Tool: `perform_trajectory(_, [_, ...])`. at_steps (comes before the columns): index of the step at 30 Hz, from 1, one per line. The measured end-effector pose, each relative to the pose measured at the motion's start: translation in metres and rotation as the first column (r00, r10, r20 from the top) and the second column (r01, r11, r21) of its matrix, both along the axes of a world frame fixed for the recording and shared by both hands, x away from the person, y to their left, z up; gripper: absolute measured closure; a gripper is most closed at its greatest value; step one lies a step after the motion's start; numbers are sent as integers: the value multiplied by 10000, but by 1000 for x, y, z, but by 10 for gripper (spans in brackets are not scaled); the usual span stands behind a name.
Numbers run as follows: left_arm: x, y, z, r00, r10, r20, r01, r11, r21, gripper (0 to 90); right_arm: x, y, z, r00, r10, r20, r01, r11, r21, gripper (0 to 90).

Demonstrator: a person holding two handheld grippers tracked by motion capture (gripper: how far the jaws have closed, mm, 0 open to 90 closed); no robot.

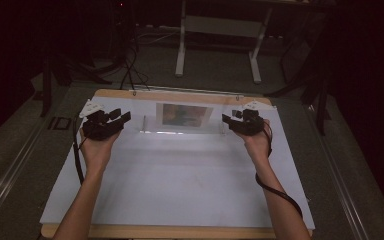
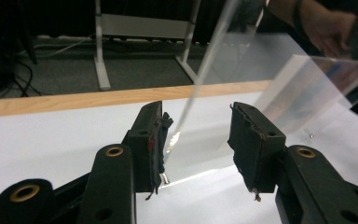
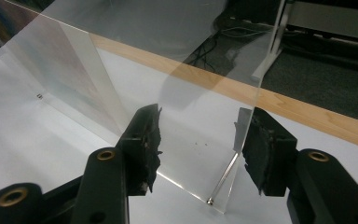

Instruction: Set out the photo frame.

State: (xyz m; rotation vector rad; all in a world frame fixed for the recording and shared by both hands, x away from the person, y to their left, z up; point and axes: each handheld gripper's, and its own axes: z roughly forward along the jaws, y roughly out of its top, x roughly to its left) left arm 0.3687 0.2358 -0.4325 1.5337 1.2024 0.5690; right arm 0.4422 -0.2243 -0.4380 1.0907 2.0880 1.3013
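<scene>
A clear acrylic picture frame (image 1: 185, 116) stands upright at the far middle of the white table top (image 1: 180, 175), with a colourful picture in its centre. My left gripper (image 1: 121, 116) sits at the frame's left end. In the left gripper view its jaws (image 2: 198, 116) stand apart, and the frame's thin edge (image 2: 205, 65) rises between them, nearer the left jaw. My right gripper (image 1: 228, 118) is at the frame's right end. Its jaws (image 3: 203, 121) stand wide on either side of the clear panel (image 3: 168, 56), whose end and small corner bolt (image 3: 209, 201) lie between them.
The white sheet lies on a wooden board whose far edge (image 1: 180, 95) runs just behind the frame. Beyond the table are a white desk stand (image 1: 217, 30) and cables (image 1: 130, 70) on the dark floor. The other hand (image 2: 331, 28) shows at the top right of the left gripper view.
</scene>
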Motion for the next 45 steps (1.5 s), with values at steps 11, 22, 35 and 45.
perform_trajectory(11, [24, 1, 0, 9976, -568, -386, 592, 9961, 650, 398, 2, 0, 0, 10000, -23, -34, 23, 10000, 34, 489])
perform_trajectory(22, [46, -17, 3, 9815, -1894, 263, 1831, 9706, 1564, 305, 4, 0, -2, 9999, -98, -70, 100, 9996, 269, 482])
perform_trajectory(35, [62, -44, 3, 9710, -2311, 618, 2170, 9597, 1787, 310, 4, 0, -4, 9999, -88, -87, 91, 9994, 326, 476])
perform_trajectory(45, [66, -50, 0, 9795, -1910, 647, 1764, 9668, 1848, 328, 7, 4, -6, 9993, -358, 40, 358, 9993, 52, 478])
